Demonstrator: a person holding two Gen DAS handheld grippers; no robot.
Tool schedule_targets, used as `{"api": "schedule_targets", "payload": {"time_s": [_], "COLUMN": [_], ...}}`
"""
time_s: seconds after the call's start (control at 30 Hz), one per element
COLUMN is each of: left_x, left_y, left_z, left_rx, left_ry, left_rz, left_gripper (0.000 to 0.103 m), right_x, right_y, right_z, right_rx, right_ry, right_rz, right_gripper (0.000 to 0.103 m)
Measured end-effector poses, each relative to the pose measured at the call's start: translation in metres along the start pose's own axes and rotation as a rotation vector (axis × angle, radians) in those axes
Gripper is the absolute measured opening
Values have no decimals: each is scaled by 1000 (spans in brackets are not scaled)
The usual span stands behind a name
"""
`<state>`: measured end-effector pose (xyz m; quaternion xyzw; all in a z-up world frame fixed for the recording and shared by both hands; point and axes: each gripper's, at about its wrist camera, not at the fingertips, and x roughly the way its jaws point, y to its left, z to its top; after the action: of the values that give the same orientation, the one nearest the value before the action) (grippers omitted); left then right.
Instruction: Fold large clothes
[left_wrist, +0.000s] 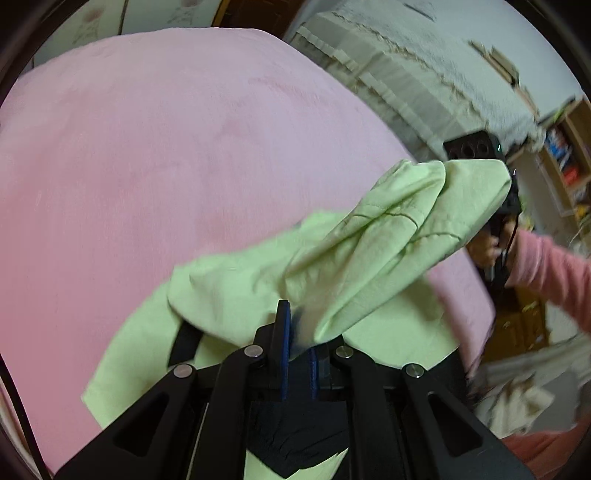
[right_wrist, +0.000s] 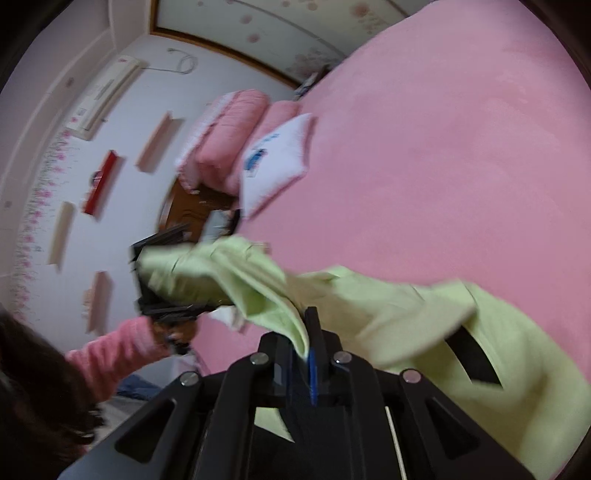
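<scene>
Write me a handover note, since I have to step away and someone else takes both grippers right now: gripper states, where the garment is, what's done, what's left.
Left gripper: shut on the light green cotton garment.
Right gripper: shut on another edge of the same garment.
The garment hangs bunched between the two grippers above the pink bedspread, its lower part trailing on it.
Done: picked up at two points.
Left: spread it flat, then fold; no fold is visible yet.

I am in a home bedroom: a wide bed under a pink blanket fills my view, with pink pillows and a white pillow at its far end. An air conditioner and small wall shelves hang on the wall, and a bookshelf stands far right.
</scene>
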<state>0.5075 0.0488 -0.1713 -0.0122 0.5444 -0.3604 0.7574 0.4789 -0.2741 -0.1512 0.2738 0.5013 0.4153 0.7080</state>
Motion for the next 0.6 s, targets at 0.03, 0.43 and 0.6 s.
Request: {"api": "schedule_targets", "payload": {"time_s": [0.03, 0.43, 0.6], "left_x": [7, 47, 11], "left_y": [-6, -21, -40], "left_z": [-12, -89, -111], "left_rx": [25, 59, 26], "left_ry": [3, 127, 94], "left_rz": [44, 376, 401], "left_gripper": [9, 56, 56], "right_x": [0, 22, 3], "right_y": [-3, -24, 3], "right_z": [-10, -97, -107], "right_rx": [-5, -93, -139], "right_ry": [-10, 251, 317], "right_rz": [-34, -353, -357], "right_gripper": [11, 81, 81]}}
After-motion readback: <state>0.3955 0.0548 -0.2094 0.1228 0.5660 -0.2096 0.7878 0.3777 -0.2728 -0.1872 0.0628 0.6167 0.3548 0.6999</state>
